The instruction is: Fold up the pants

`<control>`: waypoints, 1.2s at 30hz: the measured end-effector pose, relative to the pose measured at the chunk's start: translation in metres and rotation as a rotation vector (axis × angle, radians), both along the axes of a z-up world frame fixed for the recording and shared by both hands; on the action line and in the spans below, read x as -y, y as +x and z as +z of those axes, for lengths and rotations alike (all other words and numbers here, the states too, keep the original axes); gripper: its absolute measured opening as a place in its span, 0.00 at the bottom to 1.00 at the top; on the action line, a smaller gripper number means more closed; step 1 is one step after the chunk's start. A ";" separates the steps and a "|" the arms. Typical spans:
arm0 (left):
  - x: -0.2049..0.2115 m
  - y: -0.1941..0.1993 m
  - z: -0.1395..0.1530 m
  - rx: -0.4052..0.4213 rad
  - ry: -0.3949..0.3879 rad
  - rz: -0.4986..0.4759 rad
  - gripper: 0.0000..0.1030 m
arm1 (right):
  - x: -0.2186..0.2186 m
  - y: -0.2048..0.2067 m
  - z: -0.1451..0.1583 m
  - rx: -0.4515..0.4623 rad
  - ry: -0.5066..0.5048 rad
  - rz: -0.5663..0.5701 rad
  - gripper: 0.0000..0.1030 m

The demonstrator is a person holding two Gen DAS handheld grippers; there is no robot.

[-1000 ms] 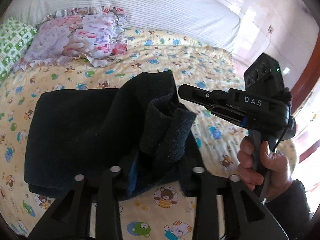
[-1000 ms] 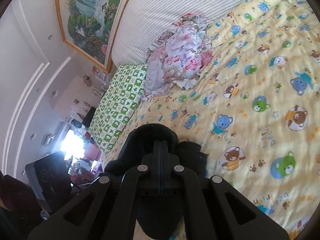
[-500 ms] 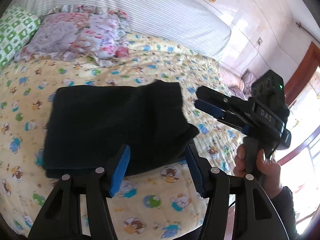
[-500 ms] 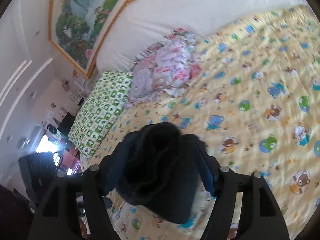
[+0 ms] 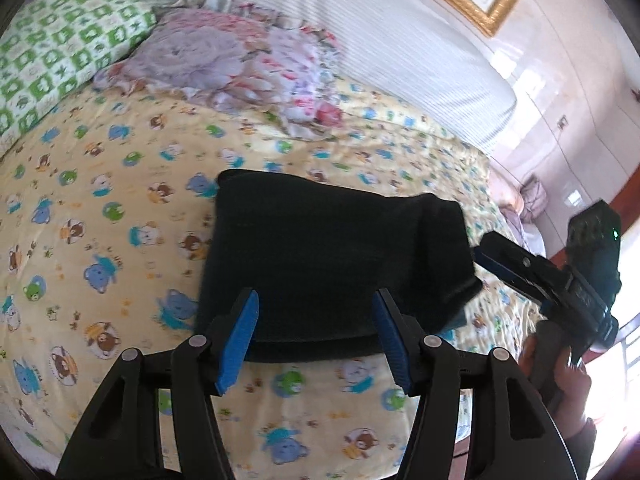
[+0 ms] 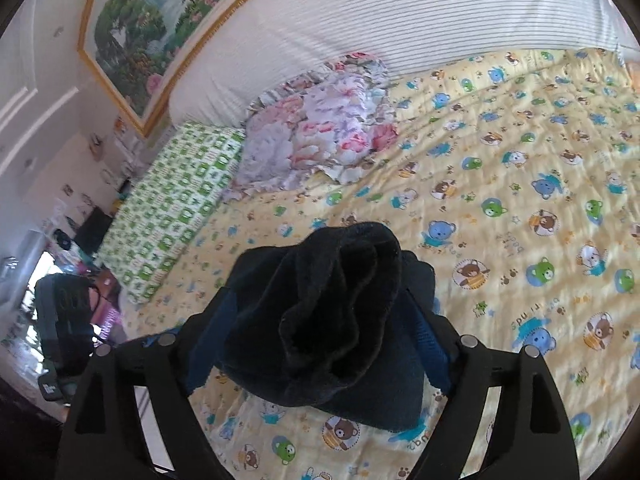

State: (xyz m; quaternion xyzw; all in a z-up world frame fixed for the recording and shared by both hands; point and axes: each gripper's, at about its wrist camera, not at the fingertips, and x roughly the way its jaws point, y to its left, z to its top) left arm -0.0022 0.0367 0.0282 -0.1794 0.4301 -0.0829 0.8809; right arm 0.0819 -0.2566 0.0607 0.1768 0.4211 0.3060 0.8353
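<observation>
Bear-print bed [image 5: 100,208] under folded dark pants [image 5: 328,264], floral pillow [image 5: 224,56], perhaps a green-checked pillow [image 5: 60,48].

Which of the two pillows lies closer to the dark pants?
The floral pillow, pink and lavender with a ruffled edge. It lies nearer the folded pants than the green-and-white checked pillow, which lies farther off beside it.

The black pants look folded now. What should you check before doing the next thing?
1. Left gripper open, off the cloth: ok.
2. Right gripper open: ok. Off the cloth: cannot tell.
3. Black pants lying on the bedsheet: ok.
4. Fold tidy: not ok, the end near the right gripper looks bunched.
5. Pants apart from the floral pillow: ok.
</observation>
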 end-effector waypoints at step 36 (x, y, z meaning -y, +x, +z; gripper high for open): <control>-0.038 0.053 -0.070 -0.196 -0.002 0.057 0.69 | 0.009 -0.008 -0.071 -0.167 0.056 -0.154 0.68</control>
